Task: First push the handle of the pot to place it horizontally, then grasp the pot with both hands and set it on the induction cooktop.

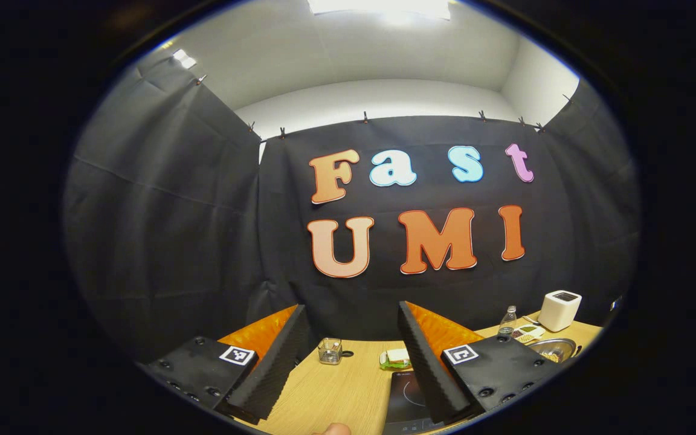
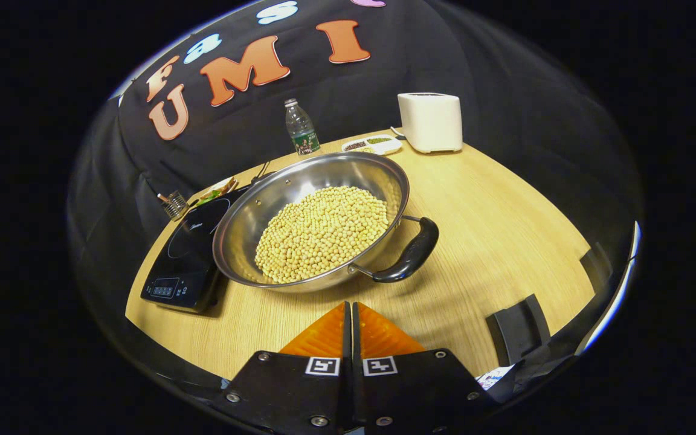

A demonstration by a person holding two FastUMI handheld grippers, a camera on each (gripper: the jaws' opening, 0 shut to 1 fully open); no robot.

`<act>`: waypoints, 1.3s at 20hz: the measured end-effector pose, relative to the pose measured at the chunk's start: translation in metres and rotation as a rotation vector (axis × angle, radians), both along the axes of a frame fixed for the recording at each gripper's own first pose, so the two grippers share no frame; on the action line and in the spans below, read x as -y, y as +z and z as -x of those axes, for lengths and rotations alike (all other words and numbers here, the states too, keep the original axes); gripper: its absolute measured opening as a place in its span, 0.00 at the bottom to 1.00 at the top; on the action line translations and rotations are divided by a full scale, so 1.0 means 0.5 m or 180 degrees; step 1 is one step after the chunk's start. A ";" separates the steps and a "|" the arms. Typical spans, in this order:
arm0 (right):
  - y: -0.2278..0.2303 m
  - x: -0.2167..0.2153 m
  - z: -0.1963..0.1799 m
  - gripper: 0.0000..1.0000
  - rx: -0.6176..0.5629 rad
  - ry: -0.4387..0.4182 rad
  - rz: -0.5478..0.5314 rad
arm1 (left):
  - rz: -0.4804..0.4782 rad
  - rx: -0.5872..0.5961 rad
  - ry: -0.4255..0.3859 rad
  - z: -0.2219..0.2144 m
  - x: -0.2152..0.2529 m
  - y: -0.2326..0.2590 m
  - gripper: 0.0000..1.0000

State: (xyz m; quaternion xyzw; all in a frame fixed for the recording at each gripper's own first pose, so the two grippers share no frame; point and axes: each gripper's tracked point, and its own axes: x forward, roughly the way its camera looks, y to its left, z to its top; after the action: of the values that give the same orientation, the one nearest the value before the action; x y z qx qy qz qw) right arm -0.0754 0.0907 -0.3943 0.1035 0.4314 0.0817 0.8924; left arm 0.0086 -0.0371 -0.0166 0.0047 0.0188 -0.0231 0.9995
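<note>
Left claw (image 1: 348, 353) spread wide over the bench (image 1: 336, 393); right claw (image 2: 351, 320) closed empty, short of the pot (image 2: 312, 220).

Wooden table (image 2: 493, 241) bearing pot (image 2: 312, 223), induction cooktop (image 2: 188, 254), toaster (image 2: 431, 122), bottle (image 2: 301, 129).

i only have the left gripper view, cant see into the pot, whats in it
Observer: The round stainless steel pot is heaped with pale yellow beans.
Operator: where is its handle
Observer: A curved black handle sticks out on the side away from the black induction cooktop.
Operator: is the pot on the cooktop yet
Observer: No, it sits on the wooden table, its rim overhanging the cooktop's edge.
Operator: right gripper state
Observer: The right gripper is shut on nothing, short of the pot.
</note>
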 end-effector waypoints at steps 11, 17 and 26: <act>-0.007 0.023 -0.054 0.00 -0.0072 -0.0340 0.0254 | 0.0018 -0.0117 0.0022 -0.024 0.001 -0.035 0.99; -0.012 0.053 -0.084 0.00 -0.0132 -0.0528 0.0167 | 0.0021 -0.0173 0.0053 -0.029 -0.004 -0.049 0.98; -0.014 0.112 -0.166 0.00 -0.0064 -0.0779 0.0182 | 0.0022 -0.0218 0.0029 -0.038 0.011 -0.075 0.98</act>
State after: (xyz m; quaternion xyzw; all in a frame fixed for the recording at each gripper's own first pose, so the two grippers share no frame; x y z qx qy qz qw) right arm 0.0077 0.0346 -0.4015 0.1307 0.4266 -0.0412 0.8940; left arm 0.0274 -0.0424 -0.0543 0.0003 0.0530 -0.0188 0.9984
